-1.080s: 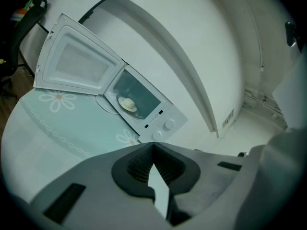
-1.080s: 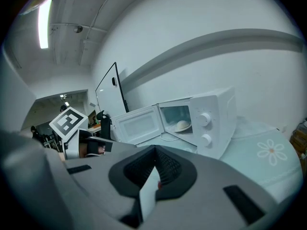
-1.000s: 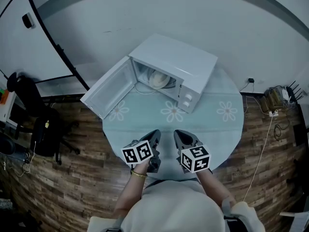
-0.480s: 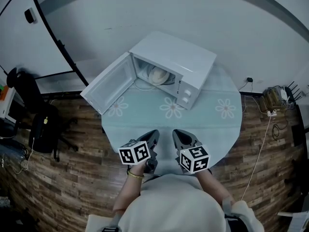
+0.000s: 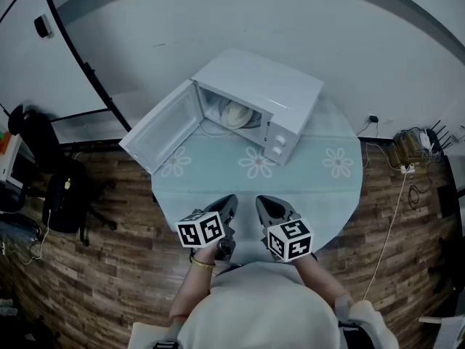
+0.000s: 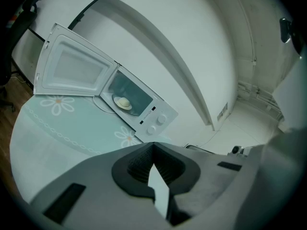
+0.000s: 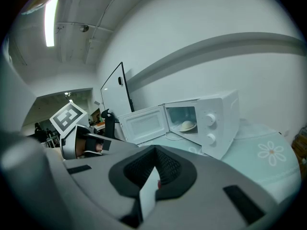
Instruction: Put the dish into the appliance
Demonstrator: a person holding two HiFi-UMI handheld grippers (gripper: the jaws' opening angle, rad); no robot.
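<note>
A white microwave (image 5: 270, 93) stands at the back of the round table (image 5: 327, 191), with its door (image 5: 161, 131) swung open to the left. A pale dish (image 5: 237, 115) sits inside the cavity, and it shows as a small plate (image 6: 123, 102) in the left gripper view and a small plate (image 7: 187, 125) in the right one. My left gripper (image 5: 229, 205) and right gripper (image 5: 263, 206) hover side by side over the table's near edge, well short of the microwave. Both are shut with nothing between the jaws.
The table wears a light teal cloth with flower prints. A black chair (image 5: 51, 177) stands on the wood floor at the left. Cables and a power strip (image 5: 409, 155) lie on the floor at the right. A white wall rises behind the microwave.
</note>
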